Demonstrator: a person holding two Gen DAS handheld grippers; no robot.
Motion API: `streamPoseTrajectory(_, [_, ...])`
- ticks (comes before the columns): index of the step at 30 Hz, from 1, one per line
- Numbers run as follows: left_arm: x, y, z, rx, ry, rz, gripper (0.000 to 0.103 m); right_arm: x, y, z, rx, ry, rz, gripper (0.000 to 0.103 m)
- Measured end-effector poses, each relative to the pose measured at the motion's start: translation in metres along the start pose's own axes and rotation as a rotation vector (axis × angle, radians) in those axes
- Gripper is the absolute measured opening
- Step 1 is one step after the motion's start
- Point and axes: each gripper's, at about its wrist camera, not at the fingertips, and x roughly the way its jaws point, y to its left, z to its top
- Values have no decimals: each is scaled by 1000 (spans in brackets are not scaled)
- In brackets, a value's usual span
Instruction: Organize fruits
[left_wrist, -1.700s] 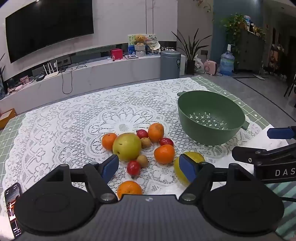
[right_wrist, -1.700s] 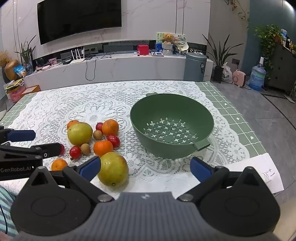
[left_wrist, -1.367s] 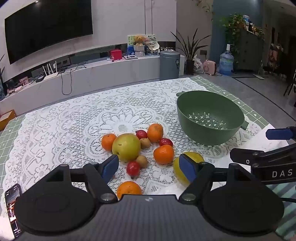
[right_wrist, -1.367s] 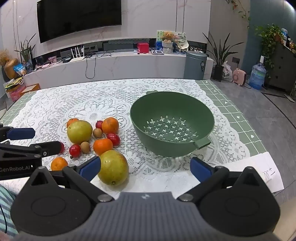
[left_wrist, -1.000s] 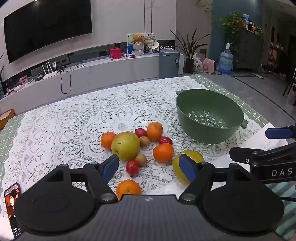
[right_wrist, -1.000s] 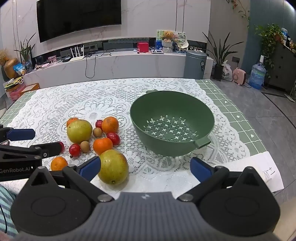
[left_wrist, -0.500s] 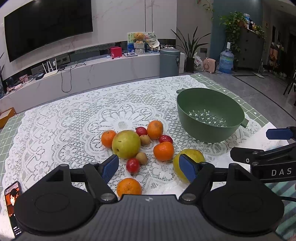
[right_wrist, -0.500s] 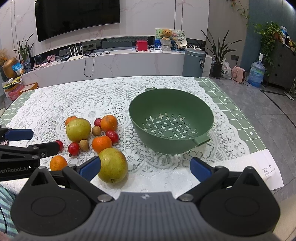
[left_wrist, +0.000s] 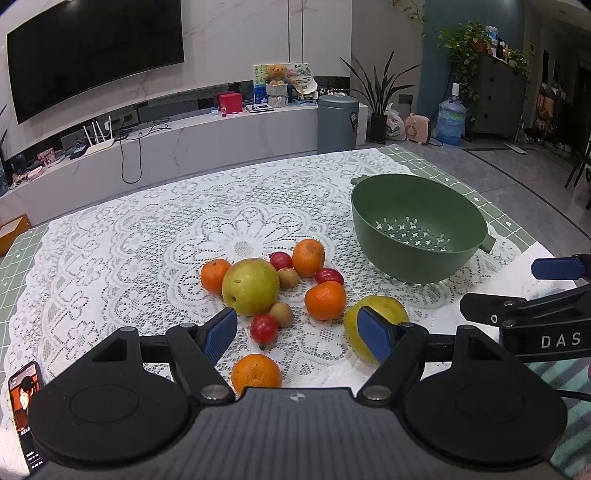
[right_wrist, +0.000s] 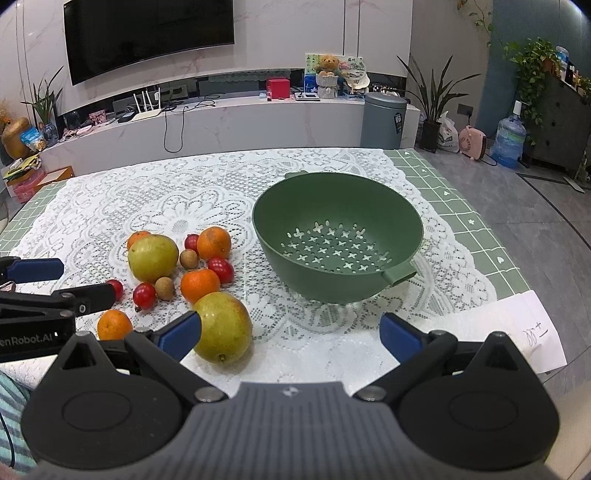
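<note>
A loose cluster of fruit lies on the lace tablecloth (left_wrist: 129, 240): a large green pear (left_wrist: 250, 286), a second yellow-green pear (right_wrist: 223, 326), several oranges including the nearest orange (left_wrist: 256, 373), small red fruits (left_wrist: 264, 328) and brown longans (left_wrist: 281, 314). An empty green colander (right_wrist: 338, 236) stands right of the fruit. My left gripper (left_wrist: 297, 328) is open just above the table, over the near side of the cluster. My right gripper (right_wrist: 290, 332) is open too, with the second pear beside its left finger.
A phone (left_wrist: 24, 402) lies at the table's near left edge. A white paper sheet (right_wrist: 532, 332) sits at the near right corner. Beyond the table are a long TV bench (right_wrist: 221, 122) and a grey bin (right_wrist: 384, 120).
Both grippers have drifted slightly upward and back, so the fruit and colander sit a little lower in view. Nothing was grasped and the jaws kept the same opening.
</note>
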Motion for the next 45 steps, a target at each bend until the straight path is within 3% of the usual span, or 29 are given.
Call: streamPoseTrajectory(45, [2, 2, 0, 7, 13, -7, 87, 9, 1, -1, 8, 32, 34, 99])
